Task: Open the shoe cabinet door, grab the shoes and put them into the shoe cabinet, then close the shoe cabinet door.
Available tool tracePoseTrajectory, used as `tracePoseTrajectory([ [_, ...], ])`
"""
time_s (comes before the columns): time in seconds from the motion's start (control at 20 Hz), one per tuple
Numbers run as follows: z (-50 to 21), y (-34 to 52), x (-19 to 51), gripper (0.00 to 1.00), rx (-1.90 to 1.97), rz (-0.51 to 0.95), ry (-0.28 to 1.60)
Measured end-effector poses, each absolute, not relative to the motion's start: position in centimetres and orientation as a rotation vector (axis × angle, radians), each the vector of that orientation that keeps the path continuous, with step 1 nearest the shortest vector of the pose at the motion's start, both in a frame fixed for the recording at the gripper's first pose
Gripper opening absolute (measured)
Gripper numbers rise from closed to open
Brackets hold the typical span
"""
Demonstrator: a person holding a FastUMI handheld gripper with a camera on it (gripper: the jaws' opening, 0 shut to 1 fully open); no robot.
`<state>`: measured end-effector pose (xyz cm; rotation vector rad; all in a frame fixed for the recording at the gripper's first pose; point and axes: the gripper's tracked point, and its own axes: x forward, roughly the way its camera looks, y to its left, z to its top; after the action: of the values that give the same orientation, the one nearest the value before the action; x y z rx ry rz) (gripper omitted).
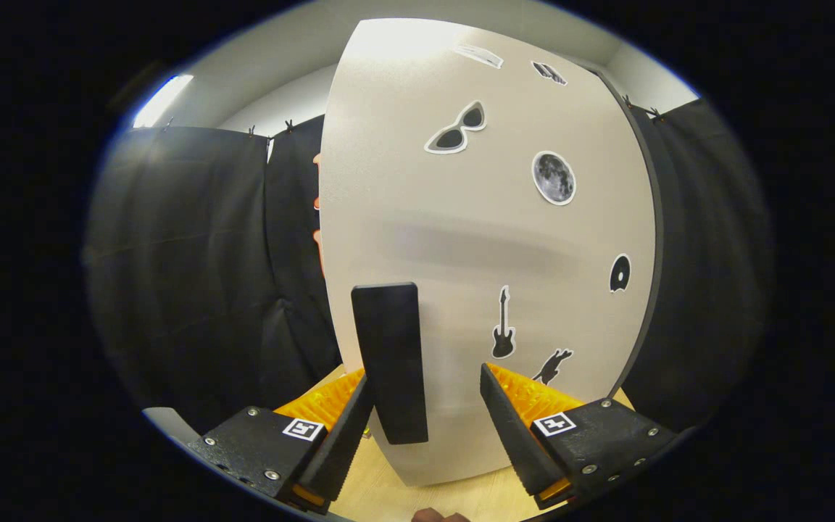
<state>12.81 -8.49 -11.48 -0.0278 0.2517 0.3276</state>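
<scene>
1. Your gripper [428,428] was spread wide, its two fingers well apart and clamped on nothing.
2. Between those fingers stood the tall black rectangular handle [391,361] of the shoe cabinet, much closer to the left finger [341,435], which sat just beside the handle's lower part. Whether that finger actually touched it cannot be told.
3. The right finger [508,428] was clear of the handle, with bare door surface showing in the gap.
4. You faced the pale grey, smooth-panelled shoe cabinet door [461,239] directly ahead of the fingers, standing upright with the handle fixed low near its left edge.
5. Stickers dotted the door: a pair of sunglasses [457,129], a round moon [554,177], a small black disc [620,273], and a black guitar [504,333] just beyond the right finger.
6. A light wooden floor [461,496] lay beneath the door and under your fingers.
7. Black cloth [193,254] hung on both sides of the cabinet.
</scene>
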Motion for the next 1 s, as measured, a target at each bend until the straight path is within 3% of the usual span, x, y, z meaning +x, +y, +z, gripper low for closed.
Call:
tracePoseTrajectory([
  [0.35, -12.7, -7.1, 15.6, 0.90, -0.082, 0.325, 0.234],
  [1.0, -12.7, -7.0, 17.3, 0.90, -0.181, 0.175, 0.139],
])
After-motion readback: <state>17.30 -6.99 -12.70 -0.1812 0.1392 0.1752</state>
